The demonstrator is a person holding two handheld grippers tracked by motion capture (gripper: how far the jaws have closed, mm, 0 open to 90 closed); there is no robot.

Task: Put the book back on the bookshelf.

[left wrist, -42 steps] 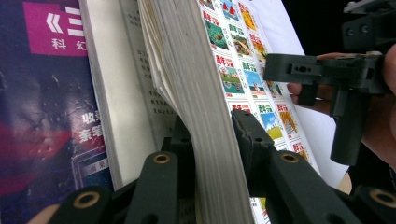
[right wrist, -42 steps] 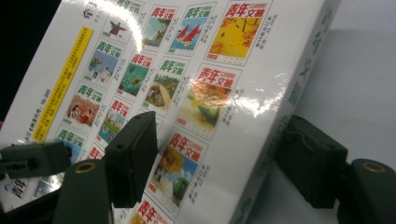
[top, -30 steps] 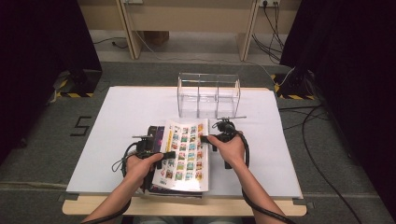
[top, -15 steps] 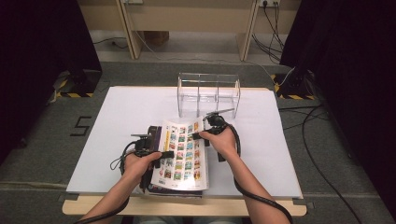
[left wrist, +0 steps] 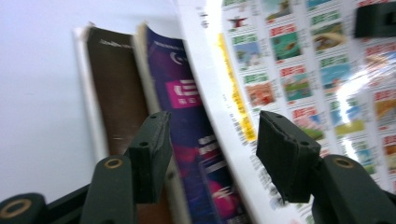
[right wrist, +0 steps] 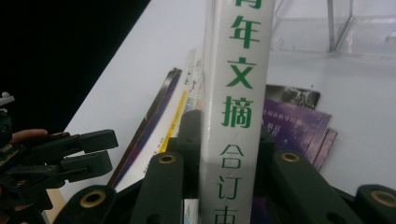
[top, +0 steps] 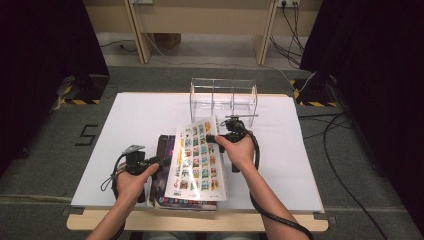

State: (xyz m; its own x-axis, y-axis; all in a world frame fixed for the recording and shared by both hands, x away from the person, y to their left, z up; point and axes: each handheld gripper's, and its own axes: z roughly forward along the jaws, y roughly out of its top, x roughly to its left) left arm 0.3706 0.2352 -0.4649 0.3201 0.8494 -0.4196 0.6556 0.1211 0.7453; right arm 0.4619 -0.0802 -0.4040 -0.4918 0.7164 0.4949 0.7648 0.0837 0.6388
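Bright table, dark surroundings, motion blur

The raised book [top: 196,157] has a white cover printed with rows of small, many-coloured picture tiles, a yellow strip near one edge, and a white spine [right wrist: 236,107] bearing green characters. Beneath it lie a purple-and-magenta magazine [left wrist: 196,135] and a dark brown one [left wrist: 119,93]. The counter [top: 130,125] is white. The divided rack [top: 223,97] is clear and colourless. Both tools are black.
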